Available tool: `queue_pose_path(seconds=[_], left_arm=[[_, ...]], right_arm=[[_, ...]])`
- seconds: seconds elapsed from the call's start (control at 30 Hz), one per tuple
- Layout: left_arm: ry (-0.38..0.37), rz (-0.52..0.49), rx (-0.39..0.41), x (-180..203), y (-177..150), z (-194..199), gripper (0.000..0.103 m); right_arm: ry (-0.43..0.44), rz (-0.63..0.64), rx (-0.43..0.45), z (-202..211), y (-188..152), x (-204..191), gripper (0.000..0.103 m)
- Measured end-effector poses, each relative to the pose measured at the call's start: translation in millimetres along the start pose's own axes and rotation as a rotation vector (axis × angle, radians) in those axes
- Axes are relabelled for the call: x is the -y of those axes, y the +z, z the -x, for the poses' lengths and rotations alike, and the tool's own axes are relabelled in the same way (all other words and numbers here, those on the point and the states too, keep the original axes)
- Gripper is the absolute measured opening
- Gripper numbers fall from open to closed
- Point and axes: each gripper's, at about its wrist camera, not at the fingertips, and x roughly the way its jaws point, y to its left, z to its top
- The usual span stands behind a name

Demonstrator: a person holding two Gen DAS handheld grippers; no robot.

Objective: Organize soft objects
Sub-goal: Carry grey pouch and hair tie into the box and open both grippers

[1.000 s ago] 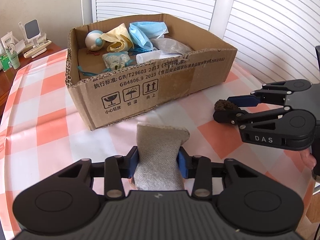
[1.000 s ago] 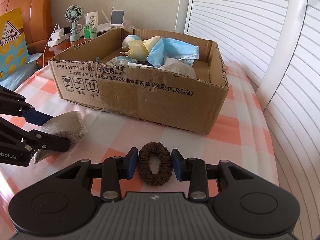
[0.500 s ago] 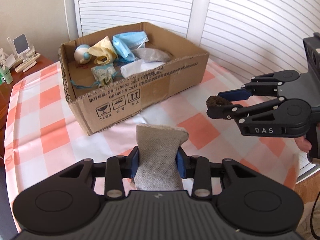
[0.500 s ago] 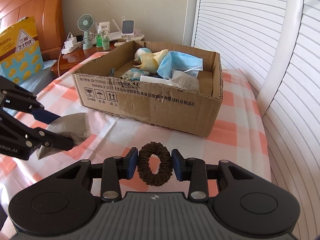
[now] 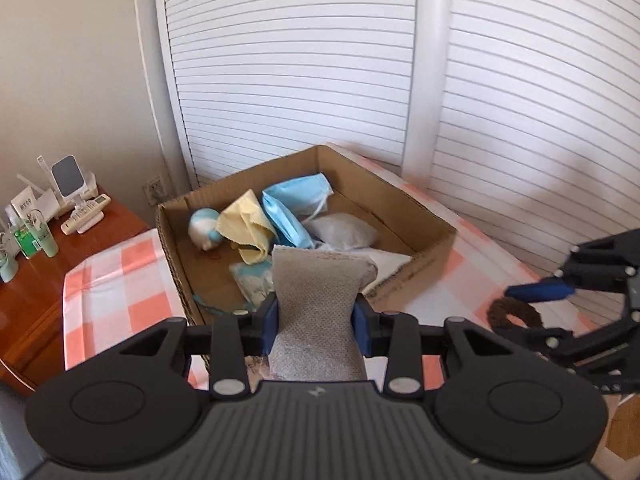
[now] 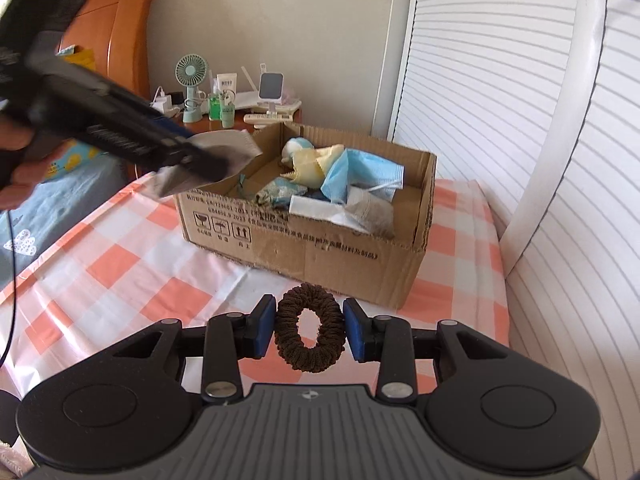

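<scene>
Nearest in each wrist view is the load. The left gripper (image 5: 315, 322) is clamped on a grey mesh pouch (image 5: 318, 304), its pads pressing the pouch in at the waist. The right gripper (image 6: 309, 332) holds a brown hair scrunchie (image 6: 309, 329) upright between its blue pads.

Both have risen over the last second. Earlier each load hung low in front of the cardboard box (image 6: 320, 240), near the checked tablecloth (image 6: 132, 268). Now the pouch shows above the box's near left corner, level with or over the rim. The scrunchie is still short of the box's front wall and above the cloth.

Inside the box lie blue face masks (image 5: 294, 208), a yellow cloth (image 5: 248, 228), a small striped ball (image 5: 205, 229) and a grey pillow-like bag (image 5: 346, 232).

Judgement: both loads are in mid-carry towards the box. The pouch is closer to release and the scrunchie has further to travel.
</scene>
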Motion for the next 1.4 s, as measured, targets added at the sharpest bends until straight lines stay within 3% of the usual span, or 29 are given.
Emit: queue_pose_path(seconds=[0.23, 0.3, 0.33, 0.37, 0.47, 0.8, 1.0, 1.27, 1.4], left_arm=[[0.105, 0.056, -0.016, -27, 18, -41, 0.038], [0.148, 0.086, -0.007, -34, 17, -50, 0.054], [0.167, 0.098, -0.005, -36, 17, -54, 0.079], [0.184, 0.114, 0.000, -39, 17, -56, 0.095], [0.203, 0.137, 0.060, -41, 12, -52, 0.097], [0.172, 0.172, 0.126, -22, -3, -6, 0.103], [0.254, 0.237, 0.115, -8, -24, 15, 0.102], [0.344, 0.189, 0.059, 19, -48, 22, 0.102], [0.372, 0.180, 0.108, 25, -50, 33, 0.102]], right_arm=[[-0.002, 0.025, 0.026, 5, 11, 0, 0.042], [-0.002, 0.030, 0.027, 4, 12, -1, 0.042], [-0.002, 0.030, 0.027, 3, 12, -1, 0.042], [-0.003, 0.030, 0.027, 3, 13, -1, 0.042], [-0.002, 0.031, 0.031, 3, 14, -2, 0.042], [-0.003, 0.046, 0.062, -7, 46, 4, 0.042], [0.007, 0.010, 0.054, -33, 79, 16, 0.042], [0.000, -0.018, -0.016, -92, 109, 17, 0.042], [-0.038, -0.038, -0.060, -123, 116, 18, 0.042]])
